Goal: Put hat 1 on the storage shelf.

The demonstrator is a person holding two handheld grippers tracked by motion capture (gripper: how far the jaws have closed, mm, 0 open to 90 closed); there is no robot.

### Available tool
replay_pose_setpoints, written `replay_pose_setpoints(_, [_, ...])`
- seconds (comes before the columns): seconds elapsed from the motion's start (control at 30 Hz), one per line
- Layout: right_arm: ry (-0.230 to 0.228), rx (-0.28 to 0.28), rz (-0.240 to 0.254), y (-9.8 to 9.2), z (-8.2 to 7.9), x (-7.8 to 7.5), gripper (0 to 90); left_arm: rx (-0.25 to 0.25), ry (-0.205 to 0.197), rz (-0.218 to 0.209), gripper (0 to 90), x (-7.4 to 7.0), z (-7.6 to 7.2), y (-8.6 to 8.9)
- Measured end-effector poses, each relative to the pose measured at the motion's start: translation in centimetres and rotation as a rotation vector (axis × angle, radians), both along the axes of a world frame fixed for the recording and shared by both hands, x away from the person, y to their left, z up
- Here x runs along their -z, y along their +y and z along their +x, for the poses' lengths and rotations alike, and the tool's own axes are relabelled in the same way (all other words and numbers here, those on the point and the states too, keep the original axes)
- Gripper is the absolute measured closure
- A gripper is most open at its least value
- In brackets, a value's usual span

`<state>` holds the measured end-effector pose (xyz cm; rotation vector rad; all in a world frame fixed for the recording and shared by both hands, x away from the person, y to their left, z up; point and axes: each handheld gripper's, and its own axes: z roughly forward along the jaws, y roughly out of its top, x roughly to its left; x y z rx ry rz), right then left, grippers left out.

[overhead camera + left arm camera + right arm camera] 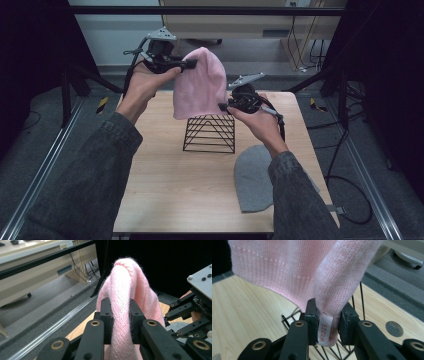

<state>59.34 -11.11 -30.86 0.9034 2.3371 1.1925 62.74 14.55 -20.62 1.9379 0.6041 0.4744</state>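
Both my tools are clamped on the pink hat (200, 82), held up in the air over the black wire rack (210, 133) mid-bench. Left tool (191, 63) pinches the knit near the crown, at approx 10 o'clock from the rack. Right tool (223, 106) bites the hem edge at approx 1 o'clock, just above the rack's top. In the left gripper view (120, 322) the fabric bulges between the pads; in the right gripper view (325, 326) the pads squeeze the hem right by the white label (323, 332).

Risks, imo: right grip is on a thin bit of hem, so a tug could pull it out and the hat would swing off the left tool alone. Hem hangs close to the rack wires, so it could snag or knock the rack over on the way down. Stretchy knit may also slide thru the pads.

Hard to tell: whether the hat opening is spread or flat, since the far side is hidden. Grey hat (253, 179) at 5 o'clock on the bench (170, 185) is partly covered by my right sleeve. Can't see if the hem touches the rack.
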Motion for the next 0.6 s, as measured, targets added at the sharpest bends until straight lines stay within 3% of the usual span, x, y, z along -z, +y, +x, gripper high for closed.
replay_pose_setpoints(0.27, [-0.004, 0.000, -0.014, -0.7, -0.1, 0.7, 74.0, -0.003, 0.012, -0.006, 78.2, 0.7, 0.6, -0.5])
replay_pose_setpoints(0.37, [-0.019, 0.006, -0.018, -1.2, -0.1, 1.6, 74.6, 0.010, 0.029, -0.048, 78.2, 1.2, 1.2, -0.7])
replay_pose_setpoints(0.43, [-0.024, 0.011, 0.009, -1.5, -0.3, 1.9, 75.4, 0.008, 0.029, -0.051, 78.2, 1.3, 1.4, -0.8])
replay_pose_setpoints(0.6, [-0.020, 0.016, 0.004, -2.1, -0.4, 2.6, 76.0, 0.019, 0.019, -0.025, 78.1, 1.8, 1.2, -1.4])
